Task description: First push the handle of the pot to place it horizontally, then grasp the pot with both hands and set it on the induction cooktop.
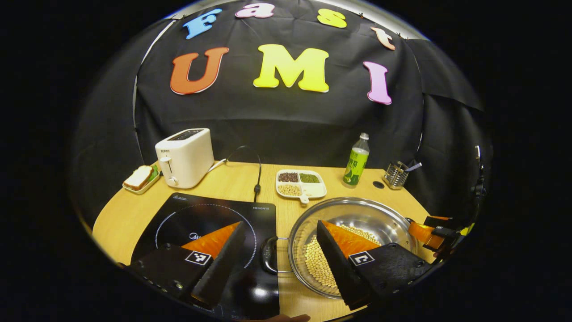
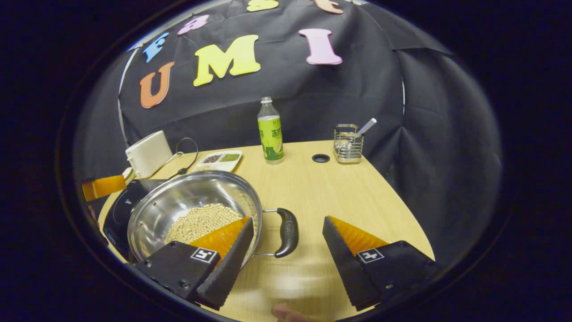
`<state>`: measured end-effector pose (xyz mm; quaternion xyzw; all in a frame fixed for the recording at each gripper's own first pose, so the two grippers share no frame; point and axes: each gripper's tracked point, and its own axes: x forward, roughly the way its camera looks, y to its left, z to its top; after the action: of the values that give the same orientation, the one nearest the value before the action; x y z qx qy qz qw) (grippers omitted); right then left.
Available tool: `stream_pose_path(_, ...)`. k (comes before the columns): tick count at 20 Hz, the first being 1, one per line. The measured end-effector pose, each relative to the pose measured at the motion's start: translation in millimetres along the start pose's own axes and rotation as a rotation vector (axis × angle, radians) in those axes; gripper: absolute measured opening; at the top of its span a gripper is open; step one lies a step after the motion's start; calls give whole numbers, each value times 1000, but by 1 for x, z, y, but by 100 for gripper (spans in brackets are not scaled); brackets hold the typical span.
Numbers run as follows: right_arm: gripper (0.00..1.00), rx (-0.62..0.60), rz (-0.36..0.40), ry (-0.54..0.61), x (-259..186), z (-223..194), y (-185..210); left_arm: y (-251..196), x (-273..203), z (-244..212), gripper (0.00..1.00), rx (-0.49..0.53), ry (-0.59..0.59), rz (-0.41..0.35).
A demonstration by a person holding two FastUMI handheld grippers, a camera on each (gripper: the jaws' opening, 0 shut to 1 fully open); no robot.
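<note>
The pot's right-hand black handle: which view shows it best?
The right gripper view: the handle lies whole between the open jaws of the right gripper, beside the steel pot. The left gripper view shows the pot and its other handle, with the right gripper at the far rim.

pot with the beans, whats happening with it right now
A person holds a two-finger gripper in each hand at either side of the steel pot, which sits on the wooden table beside the induction cooktop, not yet on it. The left gripper is open around the left handle; the right gripper is open around the right handle. Neither has closed yet.
</note>
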<state>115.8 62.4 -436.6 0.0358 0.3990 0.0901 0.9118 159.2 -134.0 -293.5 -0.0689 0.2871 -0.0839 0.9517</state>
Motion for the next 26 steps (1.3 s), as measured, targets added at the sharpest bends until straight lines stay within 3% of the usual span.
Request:
stream_pose_path(4, 99, -47, 11, 21, 11, -1, 3, -3, 20, -25, 96, 13, 82, -14)
stream_pose_path(5, 98, -63, -5, 24, 15, -1, -2, -3, 24, -30, 100, 17, 103, -10)
stream_pose_path(6, 98, -79, -13, 26, 18, -1, -4, -1, 28, -35, 96, 20, 124, -1)
stream_pose_path(13, 100, -125, 2, 58, 29, -5, -1, 6, 44, -53, 95, 29, 190, 25)
stream_pose_path(17, 94, -117, 31, 89, 30, -8, 6, 15, 43, -56, 86, 70, 203, 50)
stream_pose_path(19, 86, -92, 49, 111, 30, -11, 9, 13, 44, -56, 61, 63, 202, 41)
stream_pose_path(20, 82, -82, 62, 125, 30, -13, 12, 12, 44, -54, 71, 57, 197, 27)
stream_pose_path(22, 70, -87, 64, 123, 29, -13, 13, 8, 45, -51, 75, -11, 187, -11)
stream_pose_path(23, 70, -85, 62, 123, 31, -12, 12, 8, 41, -50, 75, -43, 192, -25)
stream_pose_path(24, 69, -76, 57, 125, 29, -10, 12, 6, 42, -48, 59, -51, 183, -43)
stream_pose_path(26, 68, -68, 35, 136, 32, -12, 11, 9, 44, -48, 57, -24, 173, -61)
